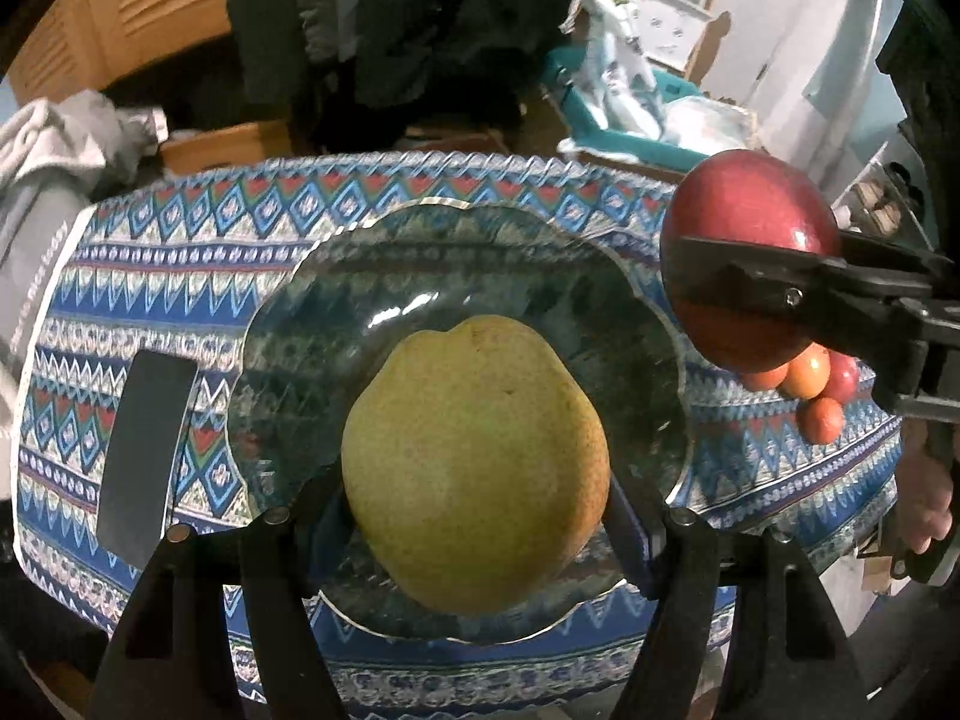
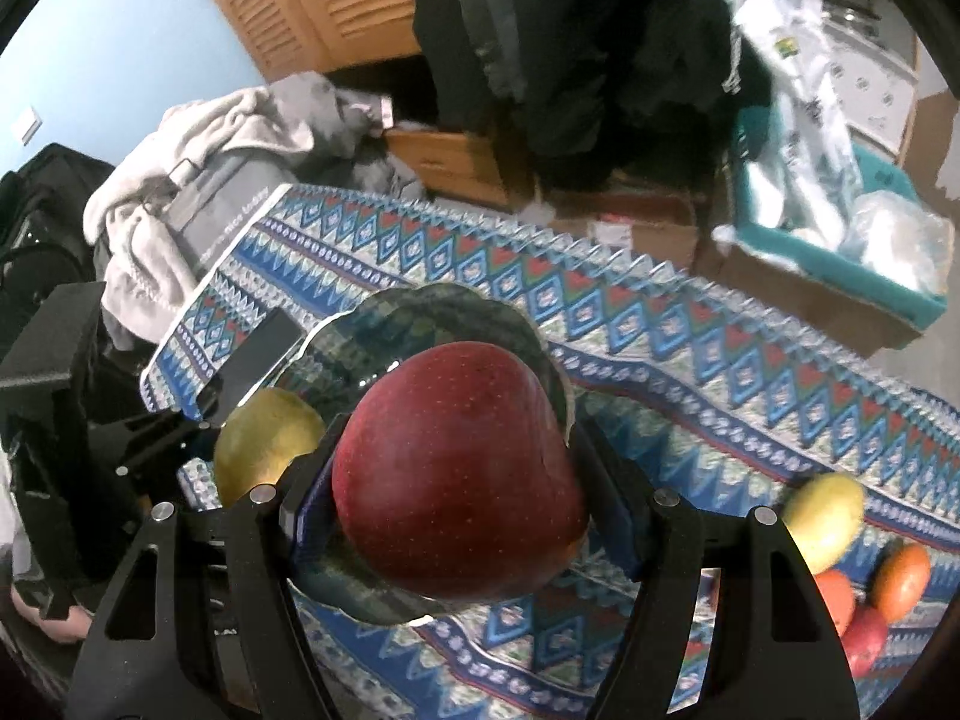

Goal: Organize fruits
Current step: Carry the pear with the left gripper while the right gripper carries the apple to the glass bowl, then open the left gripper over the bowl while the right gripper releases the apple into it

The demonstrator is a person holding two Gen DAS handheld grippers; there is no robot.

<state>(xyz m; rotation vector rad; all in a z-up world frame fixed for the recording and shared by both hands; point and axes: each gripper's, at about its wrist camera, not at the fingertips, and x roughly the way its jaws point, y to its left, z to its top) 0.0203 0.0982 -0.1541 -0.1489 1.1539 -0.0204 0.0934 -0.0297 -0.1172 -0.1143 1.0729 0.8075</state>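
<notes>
My left gripper [image 1: 477, 498] is shut on a yellow-green pear [image 1: 474, 462] and holds it over the near part of a dark glass plate [image 1: 420, 264]. At the right of the left wrist view my right gripper [image 1: 744, 276] hangs beside the plate's right rim, shut on a red apple [image 1: 744, 204]. In the right wrist view that apple [image 2: 456, 480] fills the space between the fingers of the right gripper [image 2: 456, 504], over the plate's [image 2: 432, 312] near edge. The pear [image 2: 264, 444] and the left gripper [image 2: 180, 438] show at the left there.
Loose fruit lies on the patterned blue cloth [image 1: 180, 276] right of the plate: oranges [image 1: 810, 372], a small red fruit [image 2: 864, 636] and a yellow one [image 2: 825, 516]. A dark phone [image 1: 144, 450] lies left of the plate. Clothes, boxes and a teal bin [image 2: 840, 252] stand beyond the table.
</notes>
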